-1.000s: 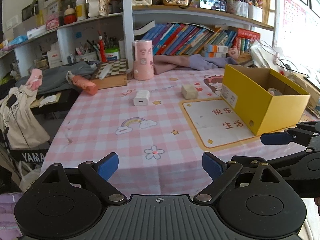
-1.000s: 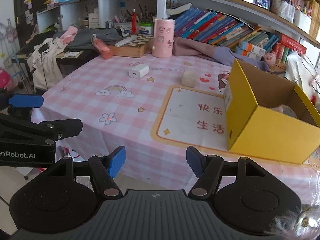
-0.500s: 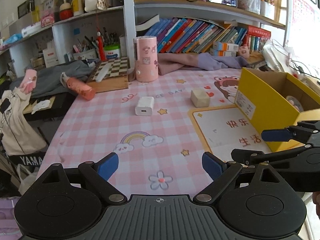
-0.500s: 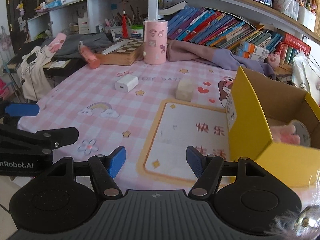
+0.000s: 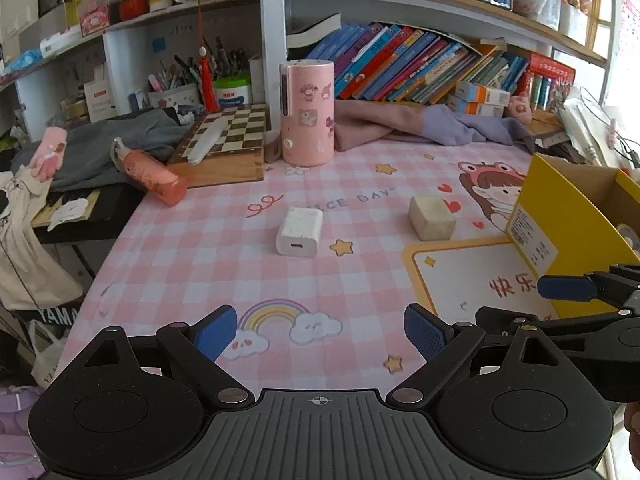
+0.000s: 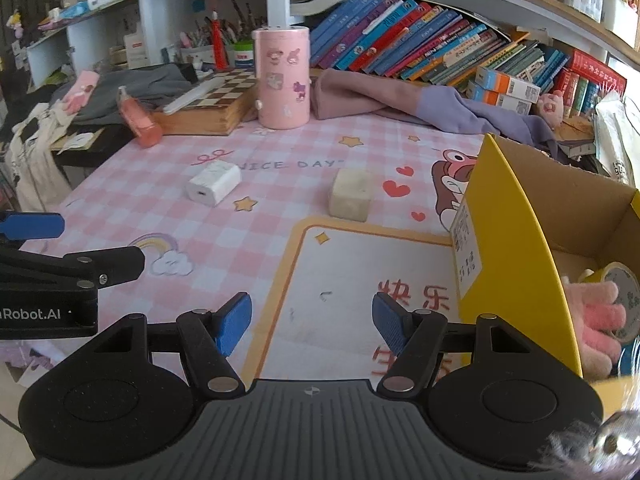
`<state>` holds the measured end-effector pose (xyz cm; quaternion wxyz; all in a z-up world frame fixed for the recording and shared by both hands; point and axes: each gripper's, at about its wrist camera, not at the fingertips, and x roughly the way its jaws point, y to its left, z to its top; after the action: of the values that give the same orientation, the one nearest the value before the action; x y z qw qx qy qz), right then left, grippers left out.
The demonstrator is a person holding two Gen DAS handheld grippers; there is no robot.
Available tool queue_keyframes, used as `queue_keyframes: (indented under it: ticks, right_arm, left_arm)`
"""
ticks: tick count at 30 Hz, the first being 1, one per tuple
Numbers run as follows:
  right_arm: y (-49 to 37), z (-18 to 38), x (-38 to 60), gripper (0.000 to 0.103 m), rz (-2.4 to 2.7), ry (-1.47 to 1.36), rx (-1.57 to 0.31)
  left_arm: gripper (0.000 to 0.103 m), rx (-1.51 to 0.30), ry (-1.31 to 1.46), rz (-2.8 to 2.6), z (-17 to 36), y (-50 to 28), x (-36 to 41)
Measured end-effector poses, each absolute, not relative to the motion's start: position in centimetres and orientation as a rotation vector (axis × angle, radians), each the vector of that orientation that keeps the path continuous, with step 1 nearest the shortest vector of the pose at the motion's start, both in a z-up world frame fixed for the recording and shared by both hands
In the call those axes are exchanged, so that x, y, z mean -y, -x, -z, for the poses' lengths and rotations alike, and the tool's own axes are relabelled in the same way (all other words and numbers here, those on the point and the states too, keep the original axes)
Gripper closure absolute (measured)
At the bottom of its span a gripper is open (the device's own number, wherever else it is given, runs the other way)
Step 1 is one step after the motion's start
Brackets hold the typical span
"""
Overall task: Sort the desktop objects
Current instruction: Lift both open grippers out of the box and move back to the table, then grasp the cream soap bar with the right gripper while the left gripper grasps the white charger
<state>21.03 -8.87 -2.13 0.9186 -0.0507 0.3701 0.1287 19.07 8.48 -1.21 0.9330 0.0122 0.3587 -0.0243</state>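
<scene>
Both pairs of fingers are released, spread wide and empty: the left gripper (image 5: 318,330) over the rainbow print near the surface's front edge, the right gripper (image 6: 312,322) over the yellow-framed panel beside the box (image 6: 508,248). Two loose things lie mid-surface, well apart: one white charger (image 5: 299,232), a rounded block with a port facing front, and one cream eraser (image 5: 431,217), a scuffed cube. One open yellow box stands at the right edge; in it lie a pink fuzzy toy (image 6: 600,320) and a tape roll (image 6: 622,296). One pink cylinder (image 5: 307,118) stands at the back edge.
</scene>
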Motion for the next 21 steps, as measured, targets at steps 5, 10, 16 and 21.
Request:
queue_keyframes:
  ticks: [5, 10, 16, 21]
  right_arm:
    - [-23.3, 2.3, 9.1, 0.038, -0.237, 0.076, -0.765]
    - [-25.7, 2.6, 9.1, 0.038, -0.216, 0.061, -0.773]
    - [-28.5, 2.9, 9.1, 0.038, -0.189, 0.051, -0.772]
    - [-30.5, 3.1, 9.0, 0.037, -0.171, 0.049, -0.771]
  left_arm:
    - [0.01, -0.739, -0.022, 0.045, 1.5, -21.2, -8.4]
    - [0.01, -0.744, -0.009, 0.033, 1.8, -23.3, -8.7]
    - [0.01, -0.748, 0.002, 0.024, 2.3, -25.8, -9.0]
    - [0.01, -0.753, -0.003, 0.029, 2.7, -27.5, -9.0]
